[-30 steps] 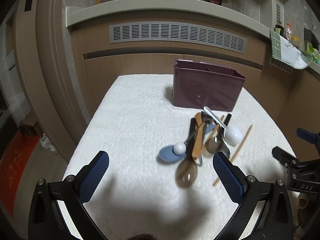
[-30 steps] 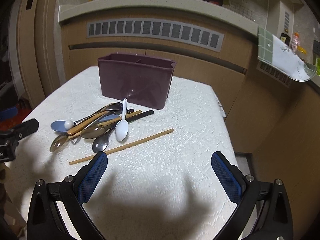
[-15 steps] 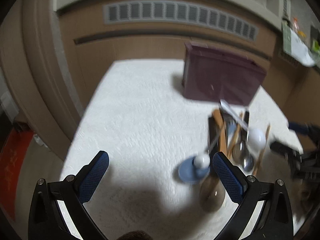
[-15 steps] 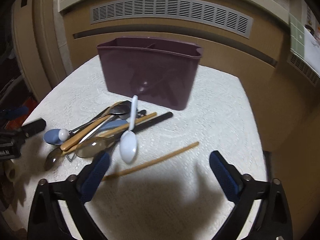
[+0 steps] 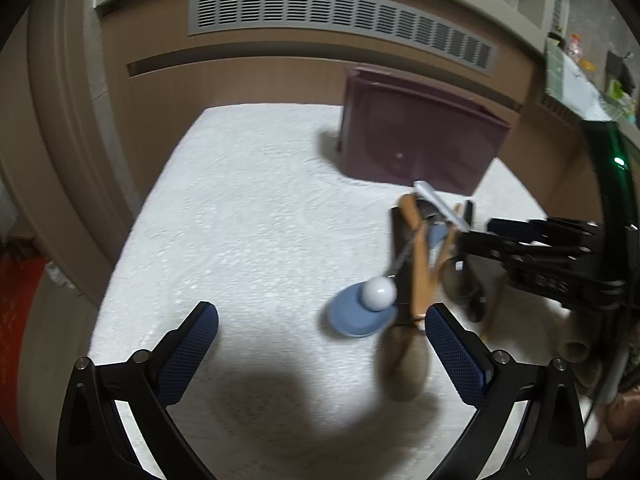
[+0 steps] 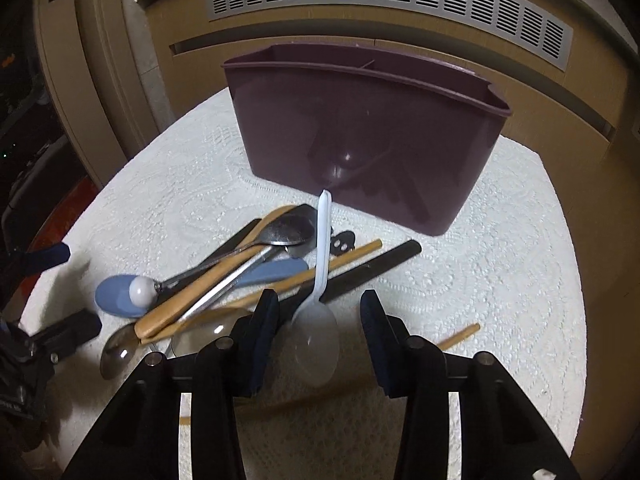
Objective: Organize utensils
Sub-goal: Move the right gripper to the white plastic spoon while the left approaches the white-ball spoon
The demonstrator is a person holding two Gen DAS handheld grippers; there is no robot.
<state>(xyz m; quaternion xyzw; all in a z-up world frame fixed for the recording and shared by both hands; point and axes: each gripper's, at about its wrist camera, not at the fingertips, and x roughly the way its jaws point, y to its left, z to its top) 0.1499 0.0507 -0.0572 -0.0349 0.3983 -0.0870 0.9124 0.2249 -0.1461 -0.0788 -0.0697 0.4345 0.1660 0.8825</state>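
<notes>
A pile of utensils (image 6: pixel 240 264) lies on the white cloth in front of a dark purple caddy (image 6: pixel 360 132): metal spoons, a wooden spoon, a blue spoon (image 6: pixel 116 294), a black handle and chopsticks. A white plastic spoon (image 6: pixel 318 316) lies on top. My right gripper (image 6: pixel 318 312) is open, its fingers on either side of the white spoon's bowl, not touching it. My left gripper (image 5: pixel 320 332) is open and empty, low over the cloth left of the pile (image 5: pixel 416 264). The caddy shows at the back in the left wrist view (image 5: pixel 416 140).
A loose chopstick (image 6: pixel 460 336) lies under the right gripper, to its right. The table (image 5: pixel 240 208) is small, with drops on the left and right. A wooden counter front (image 6: pixel 400 44) stands close behind the caddy.
My right gripper has moved forward and down to the pile and narrowed around the white spoon. My left gripper has shifted left and lower, staying open.
</notes>
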